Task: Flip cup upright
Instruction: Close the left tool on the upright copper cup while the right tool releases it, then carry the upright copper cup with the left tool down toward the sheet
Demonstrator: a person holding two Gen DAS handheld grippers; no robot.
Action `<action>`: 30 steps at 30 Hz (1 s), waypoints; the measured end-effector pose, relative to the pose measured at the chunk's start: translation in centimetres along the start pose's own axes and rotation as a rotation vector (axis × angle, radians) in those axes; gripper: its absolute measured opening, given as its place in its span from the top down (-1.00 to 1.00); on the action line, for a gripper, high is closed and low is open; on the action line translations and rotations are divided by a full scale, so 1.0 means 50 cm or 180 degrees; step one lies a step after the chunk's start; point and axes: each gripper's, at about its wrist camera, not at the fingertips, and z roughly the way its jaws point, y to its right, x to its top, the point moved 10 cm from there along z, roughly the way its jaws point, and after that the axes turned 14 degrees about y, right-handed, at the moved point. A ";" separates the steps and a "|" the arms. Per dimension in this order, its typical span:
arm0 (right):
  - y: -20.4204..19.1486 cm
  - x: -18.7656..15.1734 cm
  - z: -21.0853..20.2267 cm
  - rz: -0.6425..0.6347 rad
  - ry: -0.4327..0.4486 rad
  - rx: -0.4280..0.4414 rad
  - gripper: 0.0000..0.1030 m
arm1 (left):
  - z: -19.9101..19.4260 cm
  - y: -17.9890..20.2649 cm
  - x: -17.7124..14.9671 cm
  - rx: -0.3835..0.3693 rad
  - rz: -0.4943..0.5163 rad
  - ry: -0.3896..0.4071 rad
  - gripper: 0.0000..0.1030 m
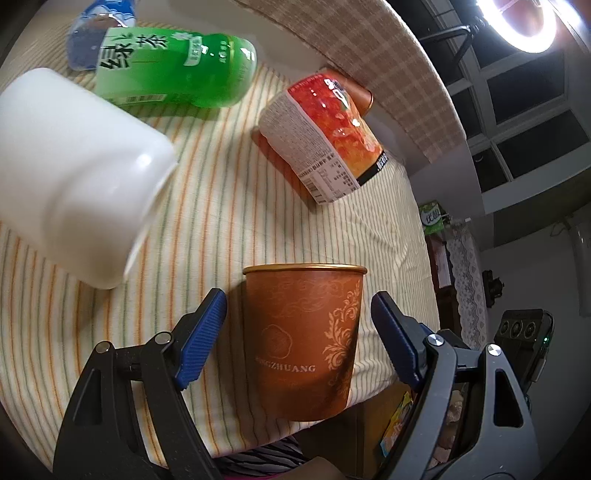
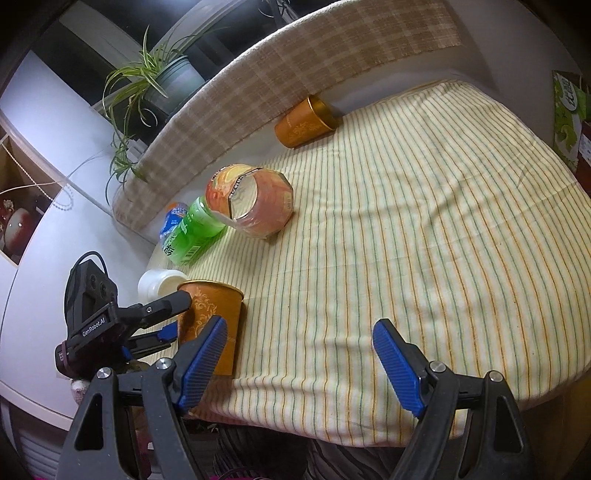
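An orange paper cup [image 1: 304, 339] with gold print stands upright, mouth up, at the near edge of the striped cloth; it also shows in the right wrist view [image 2: 214, 317]. My left gripper [image 1: 299, 343] is open, its blue pads on either side of the cup with gaps on both sides. A second orange cup [image 2: 306, 123] lies on its side at the far edge by the checked backrest; only its rim shows in the left wrist view [image 1: 364, 98]. My right gripper [image 2: 301, 363] is open and empty above the cloth's near edge.
A white jar [image 1: 74, 170], a green tea bottle [image 1: 177, 70], a blue-labelled bottle [image 1: 96, 33] and a red-orange clear container [image 1: 325, 136] lie on the striped tablecloth [image 2: 424, 240]. A potted plant [image 2: 155, 81] stands behind. A ring light [image 1: 532, 22] shines top right.
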 end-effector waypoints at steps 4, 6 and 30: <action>0.010 -0.002 0.002 0.0021 -0.0016 -0.0036 -0.62 | 0.012 0.003 0.000 -0.0010 0.0003 -0.0027 -0.48; 0.015 -0.001 0.002 0.0039 -0.0012 -0.0053 -0.62 | 0.014 0.006 -0.002 -0.0015 0.0011 -0.0047 -0.35; 0.016 -0.005 0.008 0.0064 -0.0057 -0.0061 -0.62 | -0.050 0.084 0.011 0.0467 0.1294 0.0793 -0.30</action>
